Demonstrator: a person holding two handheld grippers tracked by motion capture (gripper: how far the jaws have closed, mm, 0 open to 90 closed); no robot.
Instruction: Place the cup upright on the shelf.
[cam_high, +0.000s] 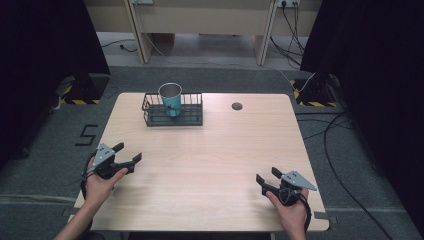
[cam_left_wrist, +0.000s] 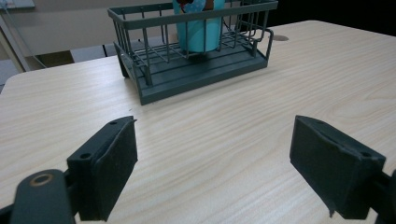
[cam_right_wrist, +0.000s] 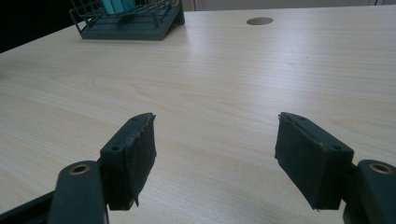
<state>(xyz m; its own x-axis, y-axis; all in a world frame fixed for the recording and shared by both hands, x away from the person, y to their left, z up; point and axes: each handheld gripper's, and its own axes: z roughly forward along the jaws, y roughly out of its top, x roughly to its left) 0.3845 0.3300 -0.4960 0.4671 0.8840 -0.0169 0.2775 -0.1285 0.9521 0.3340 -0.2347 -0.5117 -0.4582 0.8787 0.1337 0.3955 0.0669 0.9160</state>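
Your left gripper (cam_high: 129, 154) rests at the near left of the light wooden table (cam_high: 220, 165), its jaws spread wide with nothing between them. It is the closer one to the work, so lead with it: bring it forward and a little rightward toward the dark grey wire basket (cam_high: 173, 112), keep the jaws apart, and come in above the rim rather than through the bars. The teal cup with a metal rim (cam_high: 170, 99) stands upright inside that basket, toward its middle, and rises above the wires, so its upper wall is likely the cleanest place to close on. Square the jaws to the cup before you close, since a skewed grip could tip it against the bars. Seen along the left gripper, basket and cup sit ahead and well apart from it. Your right gripper (cam_high: 267, 175) lies at the near right, also wide open and empty, farther still from the cup.
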